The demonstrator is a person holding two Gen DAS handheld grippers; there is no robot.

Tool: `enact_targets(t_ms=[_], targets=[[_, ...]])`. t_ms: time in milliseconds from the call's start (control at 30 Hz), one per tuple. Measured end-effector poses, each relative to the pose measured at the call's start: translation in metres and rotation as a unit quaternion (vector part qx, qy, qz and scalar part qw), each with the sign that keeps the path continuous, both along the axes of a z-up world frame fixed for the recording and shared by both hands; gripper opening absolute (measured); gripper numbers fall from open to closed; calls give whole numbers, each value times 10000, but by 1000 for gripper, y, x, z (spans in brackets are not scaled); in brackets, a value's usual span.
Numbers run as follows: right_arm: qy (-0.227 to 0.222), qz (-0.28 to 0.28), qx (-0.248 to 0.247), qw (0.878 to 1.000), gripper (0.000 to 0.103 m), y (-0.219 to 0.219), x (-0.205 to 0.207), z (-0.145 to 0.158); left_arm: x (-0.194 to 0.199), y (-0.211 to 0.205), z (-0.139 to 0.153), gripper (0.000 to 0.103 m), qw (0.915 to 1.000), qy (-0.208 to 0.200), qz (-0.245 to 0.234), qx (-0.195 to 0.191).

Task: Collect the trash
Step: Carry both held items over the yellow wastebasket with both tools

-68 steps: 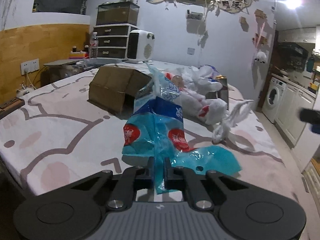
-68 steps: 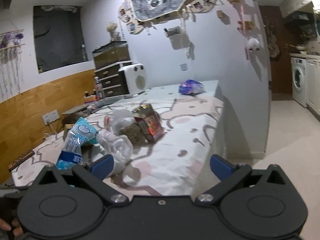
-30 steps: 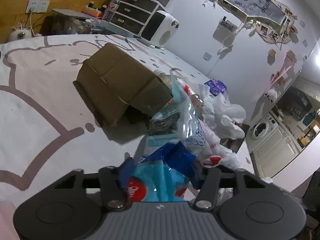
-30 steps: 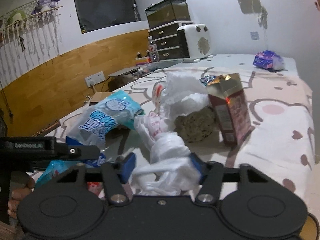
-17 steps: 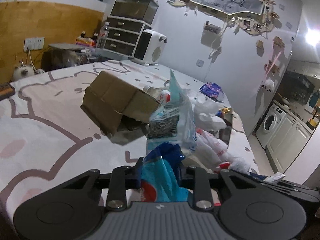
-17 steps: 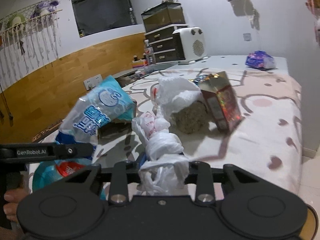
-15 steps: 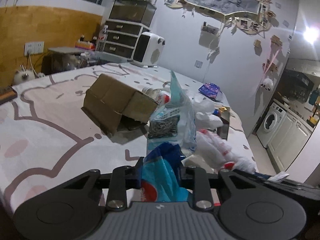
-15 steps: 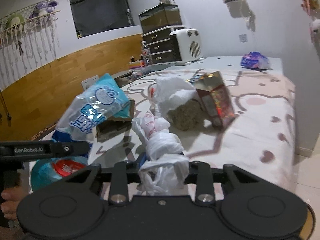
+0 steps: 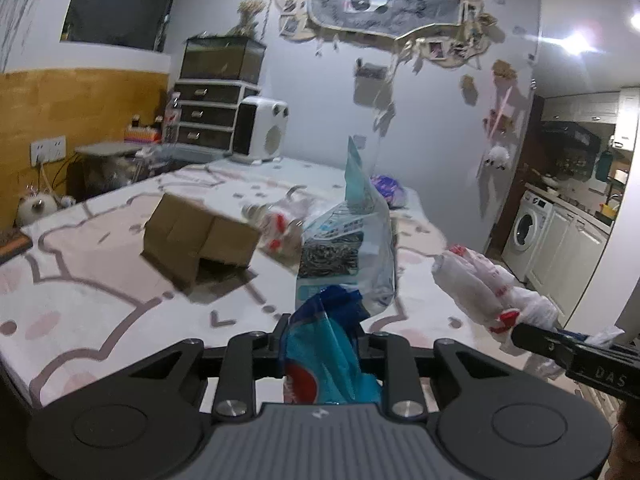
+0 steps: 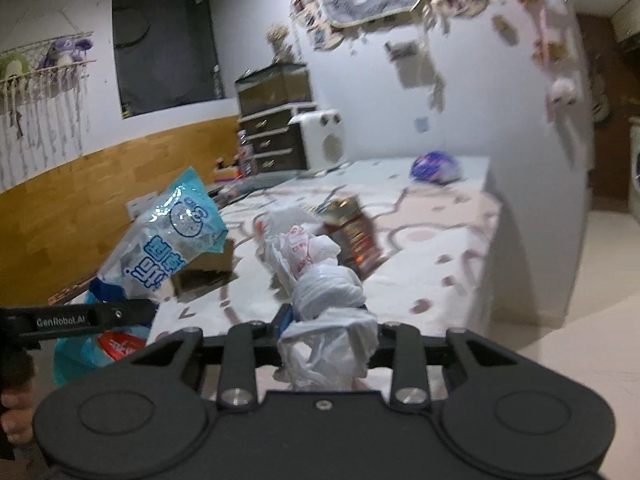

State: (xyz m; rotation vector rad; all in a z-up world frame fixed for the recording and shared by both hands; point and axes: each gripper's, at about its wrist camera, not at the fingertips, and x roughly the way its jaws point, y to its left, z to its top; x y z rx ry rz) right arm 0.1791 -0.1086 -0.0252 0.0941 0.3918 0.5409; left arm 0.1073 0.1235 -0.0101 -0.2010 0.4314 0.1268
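Note:
My left gripper (image 9: 320, 330) is shut on a blue plastic snack bag (image 9: 348, 248) and holds it up above the bed; the bag also shows in the right wrist view (image 10: 172, 236). My right gripper (image 10: 326, 326) is shut on a knotted white plastic bag (image 10: 320, 280), lifted off the bed; that bag also shows in the left wrist view (image 9: 480, 284). A brown cardboard box (image 9: 196, 236), a crumpled white bag (image 9: 280, 224) and a red carton (image 10: 352, 232) lie on the bed.
The bed (image 9: 80, 264) has a pink patterned sheet, with its edge to the right (image 10: 492, 232). A purple packet (image 10: 436, 170) lies at the far end. A white heater (image 9: 260, 130) and drawers (image 9: 208, 116) stand behind. A washing machine (image 9: 524, 232) stands at the right.
Both grippers have closed on their bags and lifted them off the bed, pulling back and up. The white bag now hangs clear of the pile.

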Motion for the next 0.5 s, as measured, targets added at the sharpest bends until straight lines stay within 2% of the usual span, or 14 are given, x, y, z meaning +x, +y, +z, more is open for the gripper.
enact_targets(t_ms=[267, 500], targets=[[-212, -432, 154, 9987, 33, -47, -26, 15, -1, -40, 13, 28, 9991, -176, -380, 19], [-289, -1019, 187, 9942, 33, -96, -40, 20, 16, -99, 18, 28, 9947, -257, -1000, 17]])
